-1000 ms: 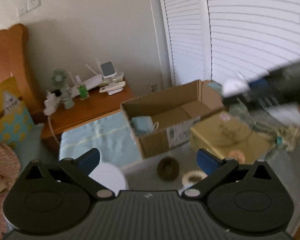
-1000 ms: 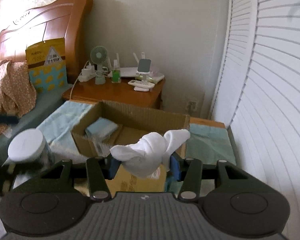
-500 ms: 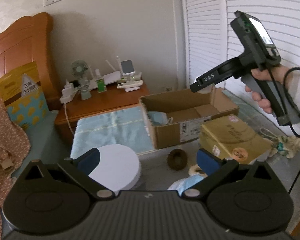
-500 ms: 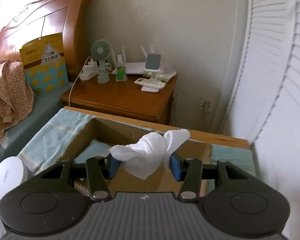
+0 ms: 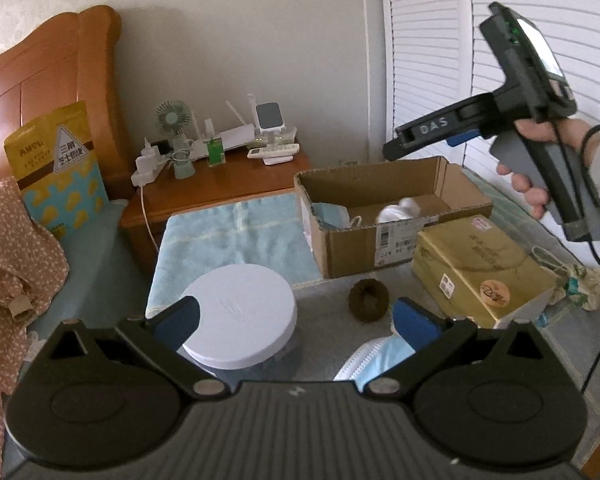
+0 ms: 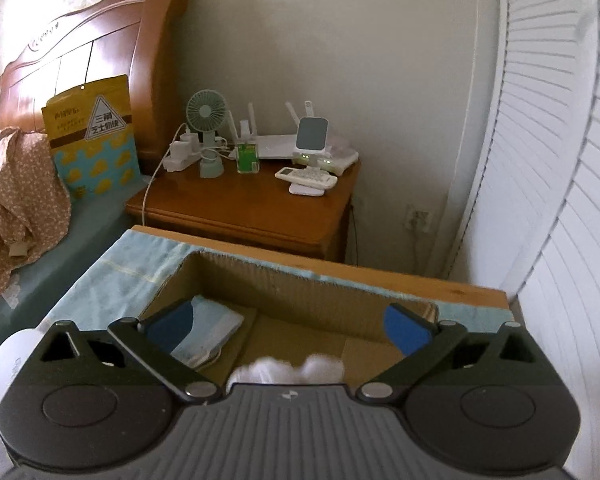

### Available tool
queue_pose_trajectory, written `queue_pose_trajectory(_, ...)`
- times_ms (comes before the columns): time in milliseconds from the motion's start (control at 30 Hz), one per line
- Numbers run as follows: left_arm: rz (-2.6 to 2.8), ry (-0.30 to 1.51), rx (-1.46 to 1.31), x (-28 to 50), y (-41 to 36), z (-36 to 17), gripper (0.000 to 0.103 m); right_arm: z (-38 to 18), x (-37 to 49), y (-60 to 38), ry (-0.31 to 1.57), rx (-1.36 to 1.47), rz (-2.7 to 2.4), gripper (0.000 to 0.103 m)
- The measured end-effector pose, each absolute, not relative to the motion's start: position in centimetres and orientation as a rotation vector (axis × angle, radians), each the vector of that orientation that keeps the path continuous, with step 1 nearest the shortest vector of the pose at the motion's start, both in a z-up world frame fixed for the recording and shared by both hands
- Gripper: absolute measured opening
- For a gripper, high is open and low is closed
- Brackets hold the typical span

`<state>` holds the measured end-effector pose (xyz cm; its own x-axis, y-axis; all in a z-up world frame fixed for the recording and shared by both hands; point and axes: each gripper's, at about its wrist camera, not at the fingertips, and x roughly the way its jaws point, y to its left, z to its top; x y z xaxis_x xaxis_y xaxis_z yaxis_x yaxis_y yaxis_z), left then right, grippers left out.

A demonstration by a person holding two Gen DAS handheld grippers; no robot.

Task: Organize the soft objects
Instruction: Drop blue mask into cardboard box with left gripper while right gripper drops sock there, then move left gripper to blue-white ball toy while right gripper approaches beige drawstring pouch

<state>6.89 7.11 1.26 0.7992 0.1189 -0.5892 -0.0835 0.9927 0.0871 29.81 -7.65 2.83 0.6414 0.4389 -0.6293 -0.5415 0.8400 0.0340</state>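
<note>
Bedside table top: cardboard box (image 6: 300, 292) sits near the far edge. Right gripper (image 6: 296, 328) above it, jaws opening, white cloth (image 6: 288, 370) released inside. Left gripper (image 5: 296, 320) spread wide, empty.

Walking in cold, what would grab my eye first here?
Probably the right gripper, held in a hand above the cardboard box, its jaws opening over a white cloth lying inside. Next, the left gripper, open, low over a white round lid, with a face mask beside it.
</note>
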Motion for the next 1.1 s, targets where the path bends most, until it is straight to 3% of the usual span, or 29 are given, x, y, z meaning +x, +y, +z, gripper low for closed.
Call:
queue_pose_trajectory(567,0.025,0.655,0.049,3.9,5.7,1.1,0.102,3.2,17.6,-12.5,0.662,-0.149,0.490,0.103)
queue_pose_trajectory(1100,-0.090,0.686,0.062,3.1,3.2,-0.9,0.102,-2.3,9.4,-21.5,0.720,-0.122,0.231,0.103)
